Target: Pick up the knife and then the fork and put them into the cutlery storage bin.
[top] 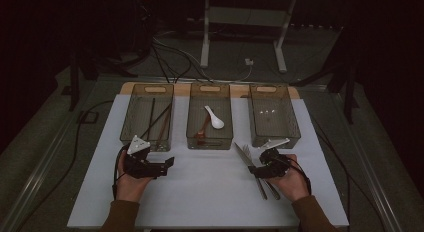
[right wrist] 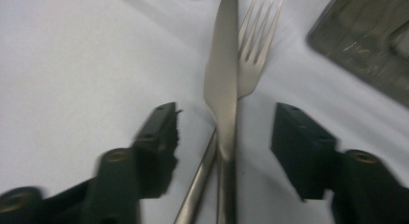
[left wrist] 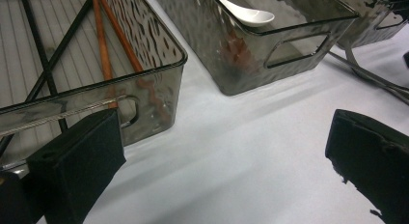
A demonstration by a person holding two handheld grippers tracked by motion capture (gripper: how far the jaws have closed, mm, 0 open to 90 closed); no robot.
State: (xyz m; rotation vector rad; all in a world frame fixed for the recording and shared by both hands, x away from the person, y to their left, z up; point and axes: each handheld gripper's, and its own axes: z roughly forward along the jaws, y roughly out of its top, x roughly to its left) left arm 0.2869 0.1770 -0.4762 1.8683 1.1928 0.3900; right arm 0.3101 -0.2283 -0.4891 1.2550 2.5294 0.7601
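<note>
Right claw (right wrist: 224, 132) is lined up over the knife (right wrist: 223, 84) and fork (right wrist: 253, 45), which lie on the white table (top: 200, 192) just in front of the right-hand bin (top: 274, 114). That bin looks empty, so my read is the cutlery is meant to go in there.

Doing it well:
- The knife overlaps the fork and their handles cross between the jaws. Closing here would likely catch both. Pick one: shift sideways so only the knife handle sits between the jaws, or take both on purpose and grip where they stack.
- Get the jaw tips down to the table before closing; flat steel on a smooth top will skate out of a high pinch.
- Grip the handle near the balance point, not the blade, so it doesn't swing on the lift.
- Lift clear of the bin's near wall before moving forward.

Claw state:
- Right: spread wide, one jaw either side of the knife and fork, holding nothing. Can't tell if the tips touch the table.
- Left claw (top: 150, 164): also spread, nothing between the jaws, parked just in front of the left bin (left wrist: 96, 89) that holds the chopsticks (left wrist: 103, 45). The middle bin (left wrist: 251, 50) has a white spoon (left wrist: 246, 14).
</note>
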